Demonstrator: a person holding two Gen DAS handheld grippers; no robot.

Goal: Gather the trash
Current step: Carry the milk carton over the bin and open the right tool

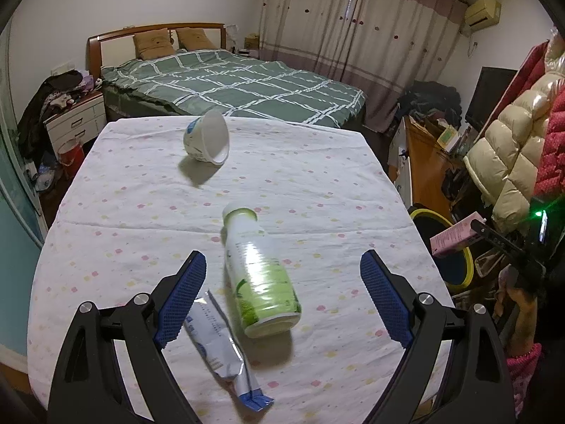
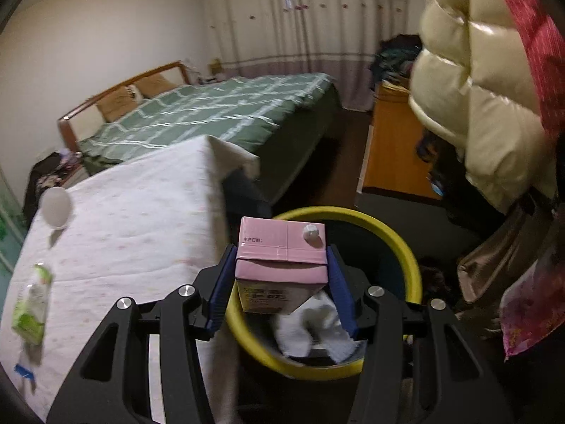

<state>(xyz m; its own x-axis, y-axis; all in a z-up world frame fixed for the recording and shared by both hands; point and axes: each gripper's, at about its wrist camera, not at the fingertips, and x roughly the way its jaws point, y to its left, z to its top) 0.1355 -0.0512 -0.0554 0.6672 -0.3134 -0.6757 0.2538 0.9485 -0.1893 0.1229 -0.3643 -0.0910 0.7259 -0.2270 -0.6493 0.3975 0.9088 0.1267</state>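
**So, pink carton's over the bin, three more bits waiting on the table**

Okay, your right gripper has its blue pads clamped on either side of the small pink cardboard drink carton, and it's hanging right above the round bin with the yellow rim, just off the right edge of the table. There's already some crumpled white paper in there. The carton's a stiff little box, probably near empty and light, so a squeeze across the flat sides like you've got is plenty; harder and you'd likely dent it. It has a white screw cap on top and a line of dark Chinese print on the lid, too small and blurry for me to make out properly.

Your left gripper is spread wide with nothing in it, hovering over the table with the white dotted cloth. Lying on its side between the fingers is the white and green plastic bottle. It looks round and smooth, so I'd guess it rolls or slips; grab across the middle of the body. Near the left finger sits a flattened silver and blue foil wrapper, floppy, best pinched at an edge. Far across the table is a tipped white plastic cup with a blue label, thin-walled, so go gentle. No brand readable on any of those.
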